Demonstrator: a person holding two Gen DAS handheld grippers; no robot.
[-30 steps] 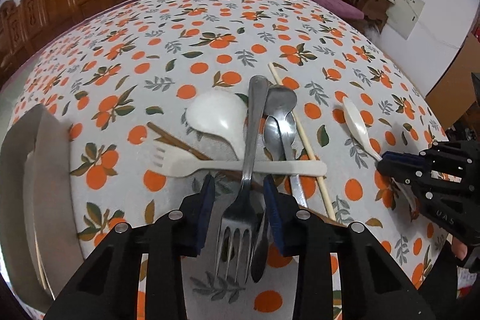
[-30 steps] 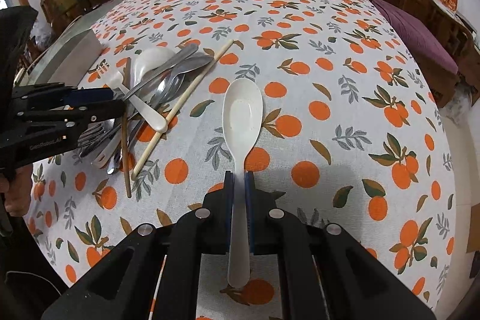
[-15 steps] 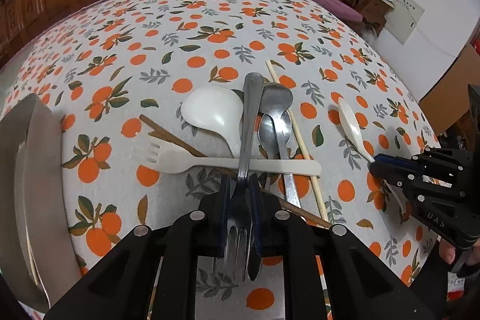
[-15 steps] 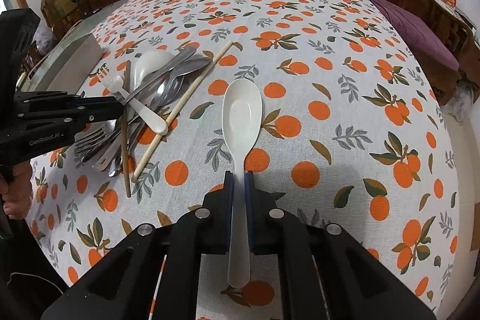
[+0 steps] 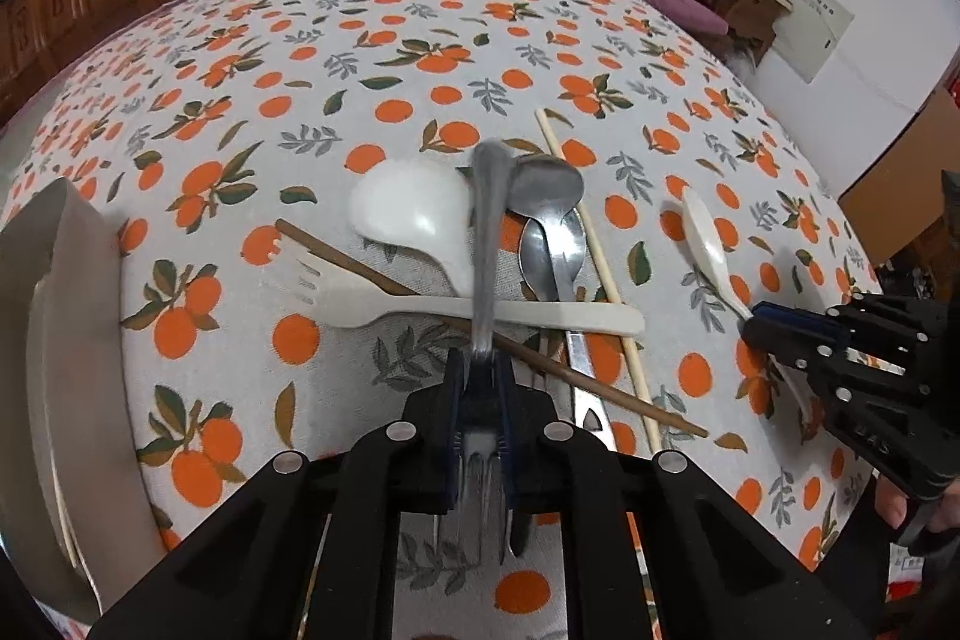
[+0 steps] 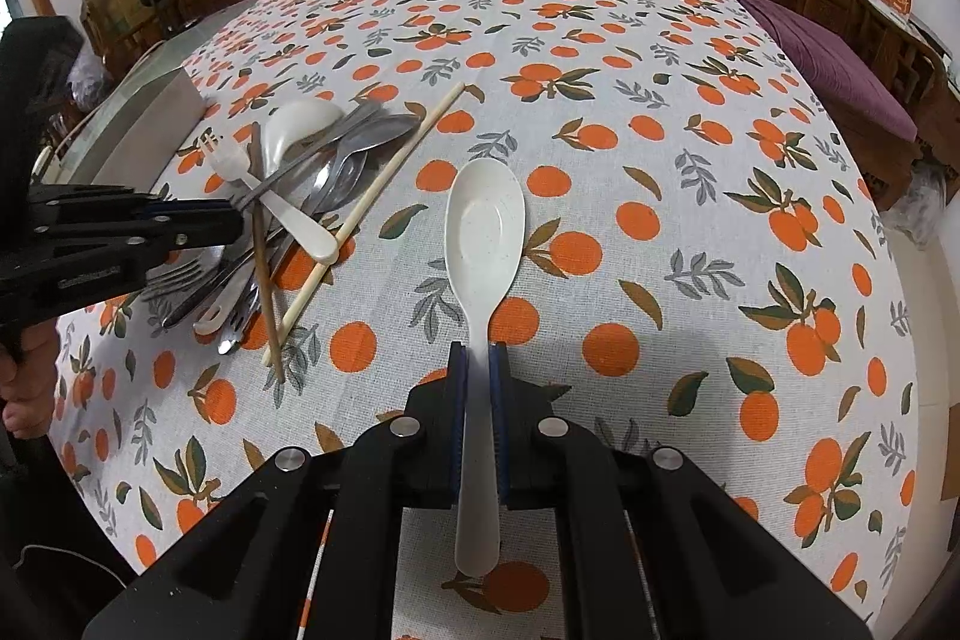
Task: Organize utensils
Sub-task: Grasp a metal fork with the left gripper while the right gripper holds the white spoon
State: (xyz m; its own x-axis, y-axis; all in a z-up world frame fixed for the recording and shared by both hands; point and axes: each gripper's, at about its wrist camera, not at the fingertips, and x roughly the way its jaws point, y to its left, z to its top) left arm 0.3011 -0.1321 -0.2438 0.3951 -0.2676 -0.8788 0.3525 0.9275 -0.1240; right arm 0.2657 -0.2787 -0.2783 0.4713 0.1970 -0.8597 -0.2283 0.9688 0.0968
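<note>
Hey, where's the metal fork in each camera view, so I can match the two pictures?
Left wrist view: metal fork bottom centre, clamped in the left gripper, handle pointing away.
Right wrist view: metal fork at left edge, tines below the left gripper.
Shared landmark: pale chopstick beside the utensil pile.

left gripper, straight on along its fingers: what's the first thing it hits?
Likely the white plastic fork lying crosswise just ahead of the left gripper, which is shut on the metal fork; depth is unclear.
</note>
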